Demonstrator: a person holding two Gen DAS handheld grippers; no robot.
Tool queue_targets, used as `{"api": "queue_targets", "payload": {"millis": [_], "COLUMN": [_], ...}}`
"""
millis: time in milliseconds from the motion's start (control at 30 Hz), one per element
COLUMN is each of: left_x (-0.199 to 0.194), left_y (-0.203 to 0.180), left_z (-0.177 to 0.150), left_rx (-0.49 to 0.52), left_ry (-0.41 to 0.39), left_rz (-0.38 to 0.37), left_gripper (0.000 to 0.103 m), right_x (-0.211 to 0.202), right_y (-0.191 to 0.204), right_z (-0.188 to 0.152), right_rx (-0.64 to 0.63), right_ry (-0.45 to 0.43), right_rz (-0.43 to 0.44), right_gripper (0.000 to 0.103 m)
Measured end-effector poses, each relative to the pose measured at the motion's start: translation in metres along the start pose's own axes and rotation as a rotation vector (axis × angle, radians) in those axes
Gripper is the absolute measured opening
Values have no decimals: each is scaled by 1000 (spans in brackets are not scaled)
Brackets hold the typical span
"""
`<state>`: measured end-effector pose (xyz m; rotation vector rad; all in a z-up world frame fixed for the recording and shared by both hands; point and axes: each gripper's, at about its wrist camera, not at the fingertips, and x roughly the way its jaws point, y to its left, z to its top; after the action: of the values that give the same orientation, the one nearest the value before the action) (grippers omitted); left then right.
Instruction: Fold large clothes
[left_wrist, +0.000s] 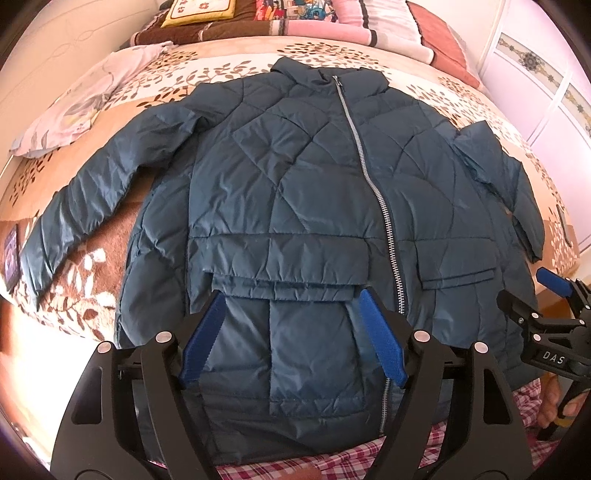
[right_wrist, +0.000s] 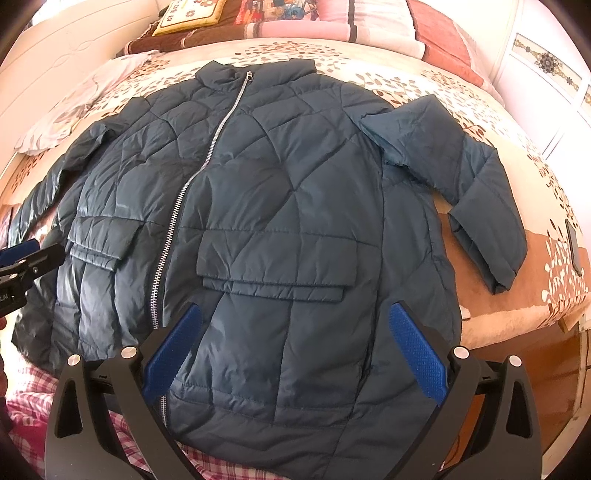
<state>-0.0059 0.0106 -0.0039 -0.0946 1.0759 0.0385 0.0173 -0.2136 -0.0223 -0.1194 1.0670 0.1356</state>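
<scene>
A dark teal quilted jacket (left_wrist: 295, 192) lies flat, front up and zipped, on the bed; it also shows in the right wrist view (right_wrist: 280, 192). Its sleeves spread out to both sides. My left gripper (left_wrist: 291, 299) is open and empty, hovering over the hem by the left pocket flap (left_wrist: 280, 266). My right gripper (right_wrist: 295, 310) is open and empty over the hem below the right pocket flap (right_wrist: 277, 266). The right gripper also shows at the right edge of the left wrist view (left_wrist: 554, 295). The left gripper shows at the left edge of the right wrist view (right_wrist: 26, 258).
The bed has a floral beige blanket (left_wrist: 92, 266). A pale pillow (left_wrist: 74, 103) lies far left. Folded quilts and cushions (left_wrist: 295, 18) are stacked at the head. A white wardrobe (left_wrist: 546, 81) stands at right. A plaid cloth (right_wrist: 33, 391) lies at the near edge.
</scene>
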Motion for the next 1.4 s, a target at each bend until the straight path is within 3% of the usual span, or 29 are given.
{"api": "queue_targets", "payload": {"millis": [1400], "left_x": [-1], "left_y": [-11], "left_z": [2], "left_rx": [51], "left_ry": [1], "left_rz": [8], "left_gripper": [81], "right_x": [7], "right_y": [-19], "right_z": [-2], "right_rx": [86], "right_ry": [19], "right_rz": [37], "right_gripper": [98]}}
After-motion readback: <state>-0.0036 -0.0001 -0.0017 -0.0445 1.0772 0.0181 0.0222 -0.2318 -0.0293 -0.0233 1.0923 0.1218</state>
